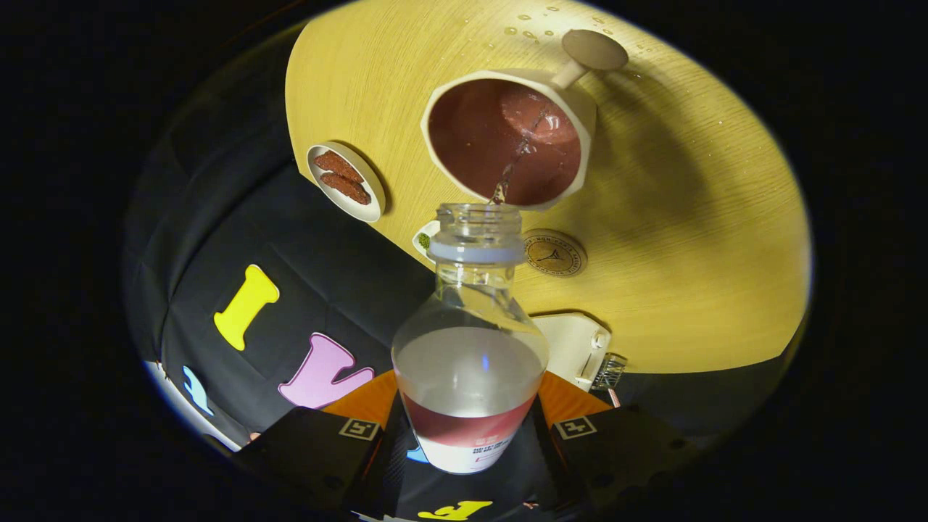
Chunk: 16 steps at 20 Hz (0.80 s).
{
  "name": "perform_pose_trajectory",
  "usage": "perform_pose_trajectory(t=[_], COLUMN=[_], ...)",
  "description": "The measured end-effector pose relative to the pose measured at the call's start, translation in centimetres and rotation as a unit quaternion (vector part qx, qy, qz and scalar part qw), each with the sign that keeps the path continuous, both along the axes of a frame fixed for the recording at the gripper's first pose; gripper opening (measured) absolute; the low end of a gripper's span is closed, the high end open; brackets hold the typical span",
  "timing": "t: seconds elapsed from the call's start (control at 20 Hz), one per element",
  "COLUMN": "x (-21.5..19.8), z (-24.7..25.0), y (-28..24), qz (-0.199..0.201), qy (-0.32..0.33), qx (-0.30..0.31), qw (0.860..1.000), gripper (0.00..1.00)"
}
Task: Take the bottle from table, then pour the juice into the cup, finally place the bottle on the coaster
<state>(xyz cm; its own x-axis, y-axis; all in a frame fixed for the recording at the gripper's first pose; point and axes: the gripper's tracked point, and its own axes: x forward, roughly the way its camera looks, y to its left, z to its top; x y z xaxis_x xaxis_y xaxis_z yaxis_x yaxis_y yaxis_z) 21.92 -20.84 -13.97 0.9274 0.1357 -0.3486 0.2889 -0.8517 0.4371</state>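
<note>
I keep the bottle (470, 348) tipped fwd, mouth just over the near rim of the cup (507, 138) at 12 o'clock, so a thin stream of juice falls inside w/o spilling. The gripper (467, 442) is clamped on the bottle's lower body, both fingers pressing. Cup is approx. full, I judge pouring is near its end. The coaster (554, 252) waits on the table (689, 239) at 1 o'clock from the bottle neck, free for the bottle. A small dish (346, 180) lies at 10 o'clock.

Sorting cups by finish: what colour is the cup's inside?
Reddish-brown inside the cup, cream outside, seen in the gripper view; the tongs hold the bottle.
</note>
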Motion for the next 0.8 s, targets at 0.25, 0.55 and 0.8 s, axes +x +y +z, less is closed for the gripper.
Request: perform_pose_trajectory(t=[0.25, 0.55, 0.8], x=[-0.1, 0.0, 0.0], z=[0.5, 0.8, 1.2], y=[-1.5, -1.7, -1.0], qz=[-0.020, -0.023, -0.022], qy=[0.003, -0.002, -0.004], qx=[0.025, 0.044, 0.056], qw=[0.999, 0.999, 0.998], gripper=[0.72, 0.72, 0.72])
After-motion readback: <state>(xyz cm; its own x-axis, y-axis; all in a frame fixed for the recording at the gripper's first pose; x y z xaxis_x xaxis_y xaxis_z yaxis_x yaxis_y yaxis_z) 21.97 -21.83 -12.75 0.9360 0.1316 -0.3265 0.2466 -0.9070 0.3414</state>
